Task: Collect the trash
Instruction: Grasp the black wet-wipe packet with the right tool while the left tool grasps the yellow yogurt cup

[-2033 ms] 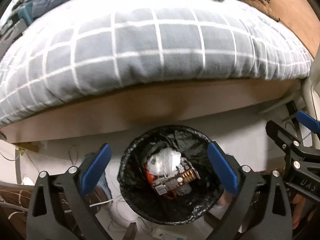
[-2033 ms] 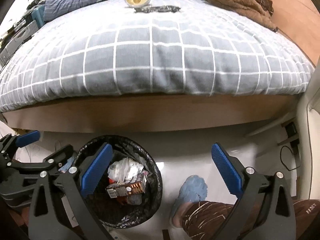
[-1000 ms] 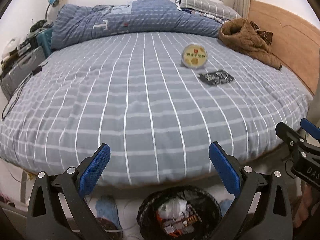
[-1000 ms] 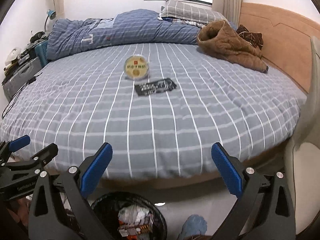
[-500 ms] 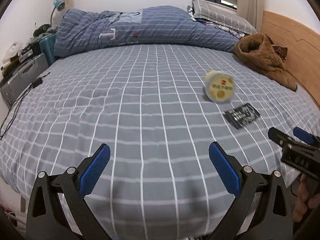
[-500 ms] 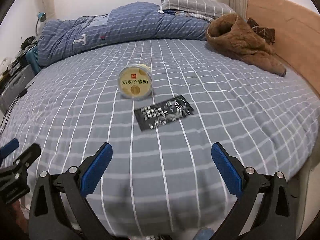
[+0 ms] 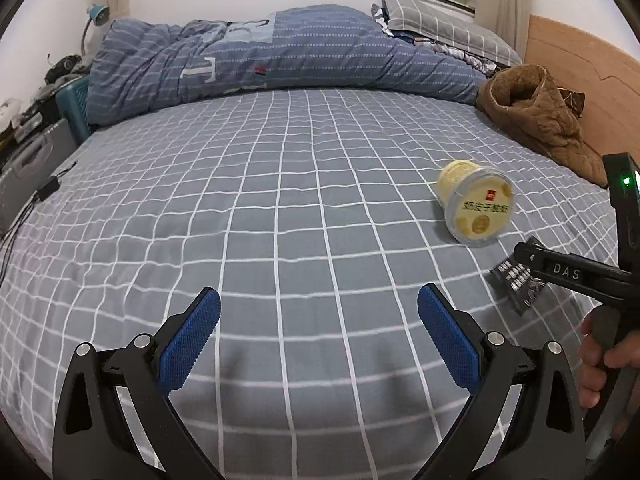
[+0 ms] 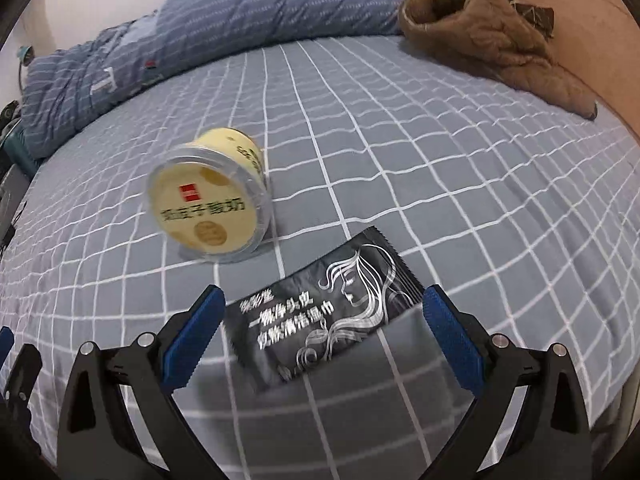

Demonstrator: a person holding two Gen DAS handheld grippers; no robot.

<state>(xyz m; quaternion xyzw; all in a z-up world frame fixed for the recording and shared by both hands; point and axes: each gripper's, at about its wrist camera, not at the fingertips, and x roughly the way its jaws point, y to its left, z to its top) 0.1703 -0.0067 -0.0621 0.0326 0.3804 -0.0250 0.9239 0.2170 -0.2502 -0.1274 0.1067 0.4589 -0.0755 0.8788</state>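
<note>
A black sachet point(image 8: 324, 314) with white lettering lies flat on the grey checked bed point(image 8: 440, 168). My right gripper point(image 8: 320, 340) is open and empty, just above it, with the sachet between its blue pads. A yellow yogurt cup point(image 8: 210, 216) lies on its side just beyond, to the left. In the left wrist view the cup point(image 7: 476, 210) is at the right, and the sachet point(image 7: 518, 286) shows partly under the right gripper's body point(image 7: 572, 274). My left gripper point(image 7: 318, 340) is open and empty over bare bedsheet, left of both.
A rolled blue quilt point(image 7: 280, 56) and a grey pillow point(image 7: 440, 28) lie at the bed's far end. A brown jacket point(image 7: 536, 116) is heaped by the wooden headboard point(image 7: 584, 64) on the right. Cluttered furniture point(image 7: 32, 136) stands off the left side.
Both grippers rose from the black-lined bin on the floor and moved over the bed. The right gripper closed in on the sachet. The bin has left view.
</note>
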